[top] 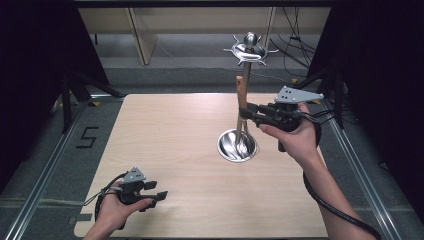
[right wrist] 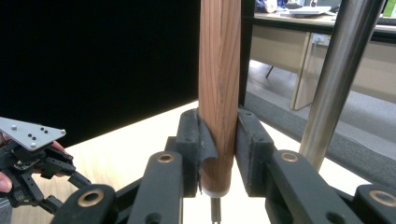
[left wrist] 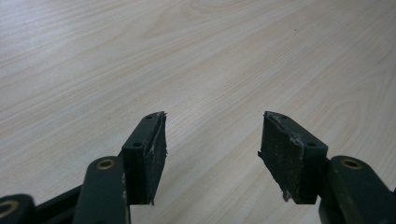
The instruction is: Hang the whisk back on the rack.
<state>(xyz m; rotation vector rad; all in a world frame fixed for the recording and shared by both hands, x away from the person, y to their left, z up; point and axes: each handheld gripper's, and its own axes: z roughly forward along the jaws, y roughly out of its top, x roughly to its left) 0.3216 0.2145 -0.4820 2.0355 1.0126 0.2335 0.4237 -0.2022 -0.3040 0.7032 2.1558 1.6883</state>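
A utensil with a wooden handle [top: 240, 90] [right wrist: 219, 70] stands upright beside the steel pole [top: 246, 75] [right wrist: 341, 70] of a rack. My right gripper [top: 245, 112] [right wrist: 217, 140] is shut on the handle's lower end, one pad on either side. The utensil's metal end hangs down over the rack's round steel base [top: 237, 146], and its shape is unclear. Curved hooks [top: 250, 50] crown the pole. My left gripper [top: 157, 195] [left wrist: 212, 149] is open low over the wooden table [top: 175, 140] [left wrist: 187, 56] at the near left, with nothing between its fingers. The left gripper [right wrist: 32, 172] also appears far off in the right gripper view.
Dark curtains flank the table on both sides. A floor marking "5" [top: 87, 137] and a metal rail lie to the left. Cables [top: 295, 45] and pale wooden furniture [top: 142, 35] are beyond the far edge.
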